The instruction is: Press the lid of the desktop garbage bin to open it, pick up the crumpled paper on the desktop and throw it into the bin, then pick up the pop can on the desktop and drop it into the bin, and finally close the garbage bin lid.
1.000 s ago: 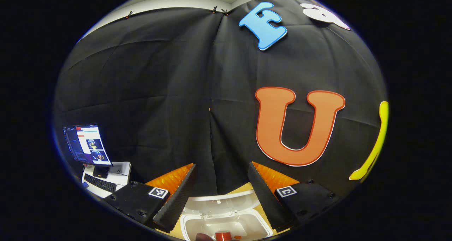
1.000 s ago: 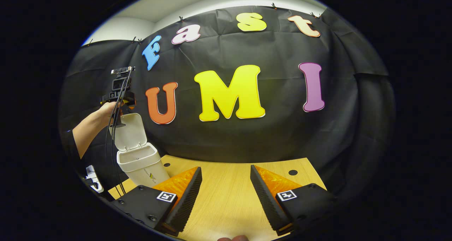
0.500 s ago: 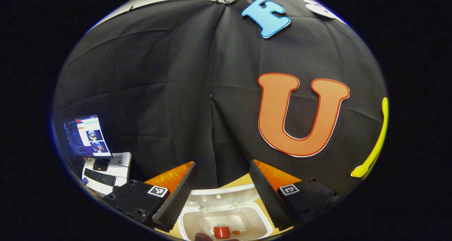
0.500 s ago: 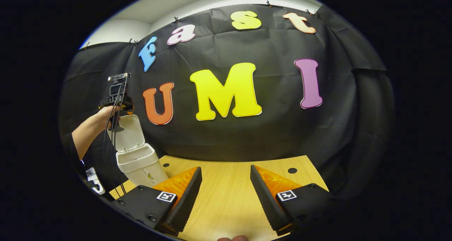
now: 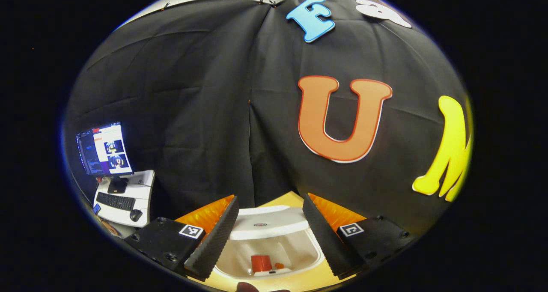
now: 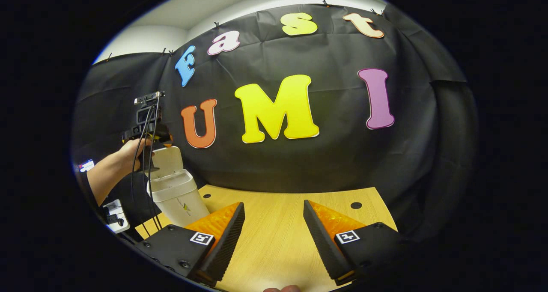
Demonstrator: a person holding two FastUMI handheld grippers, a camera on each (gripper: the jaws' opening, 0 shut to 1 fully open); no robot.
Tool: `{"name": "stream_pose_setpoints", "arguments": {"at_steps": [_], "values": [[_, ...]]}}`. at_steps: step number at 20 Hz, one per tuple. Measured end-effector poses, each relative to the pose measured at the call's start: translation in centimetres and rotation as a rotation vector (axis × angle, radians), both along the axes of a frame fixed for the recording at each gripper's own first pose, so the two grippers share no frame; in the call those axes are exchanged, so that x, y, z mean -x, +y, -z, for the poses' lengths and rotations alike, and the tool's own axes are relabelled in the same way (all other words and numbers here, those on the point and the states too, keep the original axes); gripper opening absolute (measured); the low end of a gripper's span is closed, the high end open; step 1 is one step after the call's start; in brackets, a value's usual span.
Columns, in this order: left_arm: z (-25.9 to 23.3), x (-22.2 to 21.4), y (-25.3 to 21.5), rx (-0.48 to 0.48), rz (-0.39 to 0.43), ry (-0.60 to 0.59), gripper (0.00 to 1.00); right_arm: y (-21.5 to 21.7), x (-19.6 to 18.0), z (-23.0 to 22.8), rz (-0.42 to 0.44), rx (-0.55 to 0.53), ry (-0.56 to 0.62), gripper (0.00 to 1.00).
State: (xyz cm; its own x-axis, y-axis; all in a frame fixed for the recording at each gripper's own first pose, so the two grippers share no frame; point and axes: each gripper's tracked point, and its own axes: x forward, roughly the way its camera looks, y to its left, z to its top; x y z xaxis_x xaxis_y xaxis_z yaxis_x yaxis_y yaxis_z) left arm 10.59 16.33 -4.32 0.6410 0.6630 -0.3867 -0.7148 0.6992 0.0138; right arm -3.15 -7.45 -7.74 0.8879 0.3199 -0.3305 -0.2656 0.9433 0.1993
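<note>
Each gripper has two wedge-shaped fingers [image 6: 227, 234] with ribbed inner faces, on blocks carrying screws and square coded tags [image 6: 202, 238]. Black cables [image 6: 143, 172] hang by the dark sleeve [image 6: 83, 176].

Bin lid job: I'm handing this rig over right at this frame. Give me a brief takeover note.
Left gripper: open, holding nothing, above the bin, near its lid.
Right gripper: open, holding nothing, over the bare wooden desktop.
Pop can: inside the bin. Crumpled paper: cannot tell from these views.
Lid is half lowered, not shut.
Done: can dropped in.
Left: press the lid fully closed.
</note>
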Motion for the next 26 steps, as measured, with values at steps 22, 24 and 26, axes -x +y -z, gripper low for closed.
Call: {"name": "stream_pose_setpoints", "arguments": {"at_steps": [22, 24, 26], "values": [[10.7, 4.2, -5.2, -0.018, 0.173, -0.006, 0.97, 0.6, 1.4, 4.4, 0.012, -0.015, 0.095, 0.88], [9.7, 4.0, -5.2, -0.09, 0.21, -0.006, 0.95, 1.0, 1.6, 4.5, 0.007, -0.009, 0.091, 0.87], [10.7, 4.3, -5.2, -0.059, 0.209, -0.049, 0.92, 1.8, 1.7, 4.9, -0.01, 0.002, 0.095, 0.88]]}}
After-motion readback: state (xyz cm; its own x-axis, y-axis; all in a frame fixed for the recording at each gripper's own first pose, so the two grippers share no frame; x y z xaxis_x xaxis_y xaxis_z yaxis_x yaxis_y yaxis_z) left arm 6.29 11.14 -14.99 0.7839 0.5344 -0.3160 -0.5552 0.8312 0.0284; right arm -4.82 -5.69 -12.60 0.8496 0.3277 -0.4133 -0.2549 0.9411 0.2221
